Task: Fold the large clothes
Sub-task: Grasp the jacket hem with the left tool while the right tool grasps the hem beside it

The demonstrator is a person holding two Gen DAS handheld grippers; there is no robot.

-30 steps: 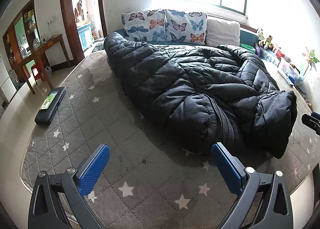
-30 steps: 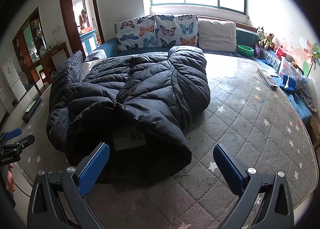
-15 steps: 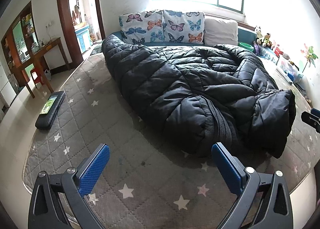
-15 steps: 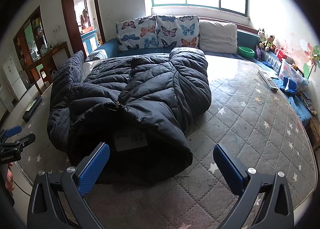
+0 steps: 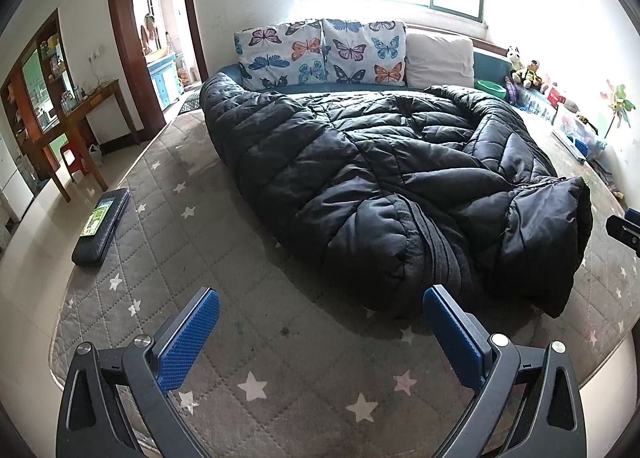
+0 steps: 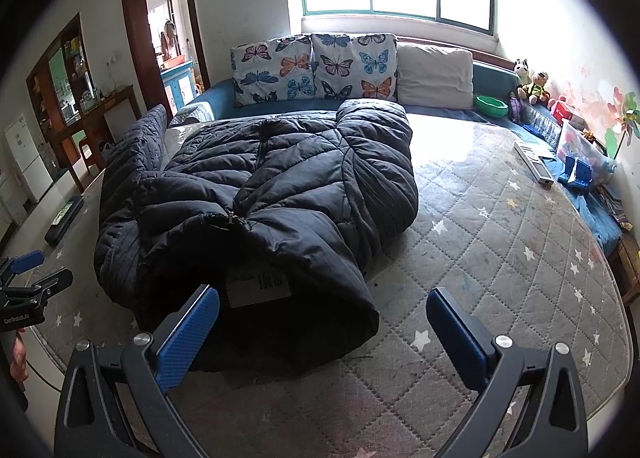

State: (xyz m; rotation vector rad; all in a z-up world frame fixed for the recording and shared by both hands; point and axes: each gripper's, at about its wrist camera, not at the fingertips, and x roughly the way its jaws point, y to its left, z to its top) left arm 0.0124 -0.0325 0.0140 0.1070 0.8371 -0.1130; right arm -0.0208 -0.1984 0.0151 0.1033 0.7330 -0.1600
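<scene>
Jacket (image 5: 384,185) sprawled on mattress (image 5: 168,217), unfolded. Left gripper (image 5: 320,334) and right gripper (image 6: 322,332) both spread wide, holding nothing.

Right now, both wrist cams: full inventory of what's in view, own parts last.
puffer coat: 1, black, spread on the mattress, white label showing at the near end
mattress: 1, grey quilted with stars, under the coat
butterfly cushions: 2, white with coloured butterflies, at the head end
plain pillow: 1, cream, beside the cushions
green bowl: 1, green, far right corner
stuffed toys: at least 2, far right by the wall
flat case: 1, black with green screen, left mattress edge
wooden table: 1, brown, left by the doorway
left gripper: 1, black with blue pads, open above bare mattress
right gripper: 1, black with blue pads, open near the coat's end
</scene>
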